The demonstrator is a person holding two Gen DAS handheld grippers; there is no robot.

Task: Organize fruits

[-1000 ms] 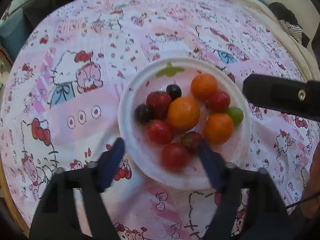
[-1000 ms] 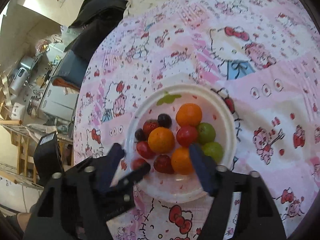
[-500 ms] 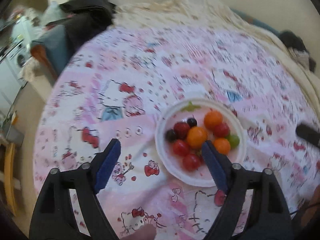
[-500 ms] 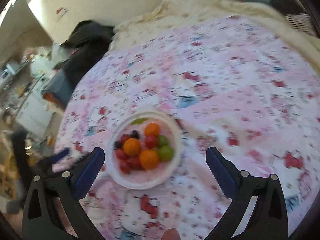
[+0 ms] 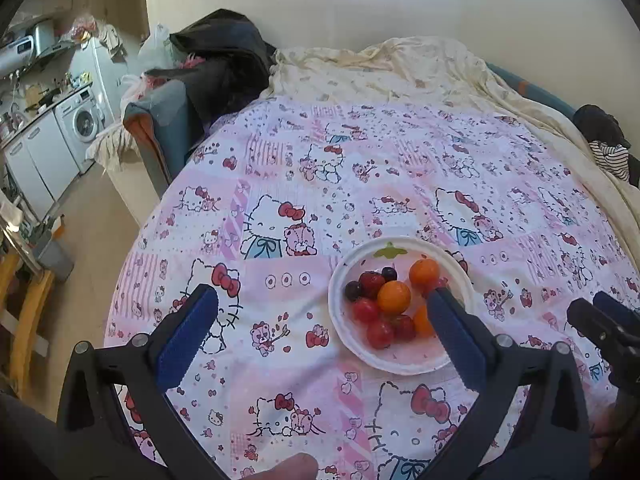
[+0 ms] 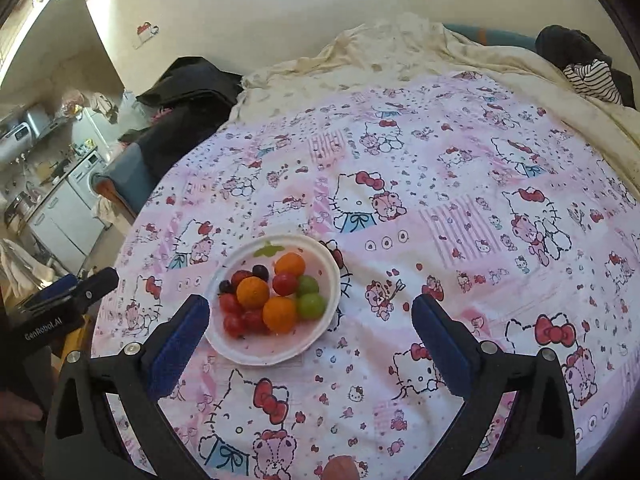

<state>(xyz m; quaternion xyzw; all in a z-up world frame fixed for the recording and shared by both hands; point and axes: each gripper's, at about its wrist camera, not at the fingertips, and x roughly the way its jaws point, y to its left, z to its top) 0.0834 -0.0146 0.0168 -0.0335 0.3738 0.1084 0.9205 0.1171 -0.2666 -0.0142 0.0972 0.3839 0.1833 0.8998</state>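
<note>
A white paper plate (image 5: 340, 320) (image 6: 320, 332) sits on a round table covered with a pink Hello Kitty cloth (image 5: 360, 160) (image 6: 440, 200). It holds three oranges (image 6: 253, 292), several red tomatoes (image 6: 285, 283), a strawberry (image 5: 371, 283), dark grapes (image 6: 260, 271) and two green grapes (image 6: 311, 305). My left gripper (image 5: 322, 310) is open and empty, high above the cloth, its right finger over the plate's right side. My right gripper (image 6: 310, 316) is open and empty, above the plate's right part. The left gripper also shows at the left edge of the right wrist view (image 6: 72, 292).
A cream blanket (image 5: 400, 68) (image 6: 380, 52) lies behind the table. Dark clothes on a grey chair (image 5: 208, 72) stand at the back left. A washing machine and white cabinets (image 5: 72, 128) are far left. Striped clothing (image 6: 592, 76) is at the back right.
Both grippers have pulled up and back from the plate, so the whole table now shows. Both have opened wider. The fruits have not moved.
</note>
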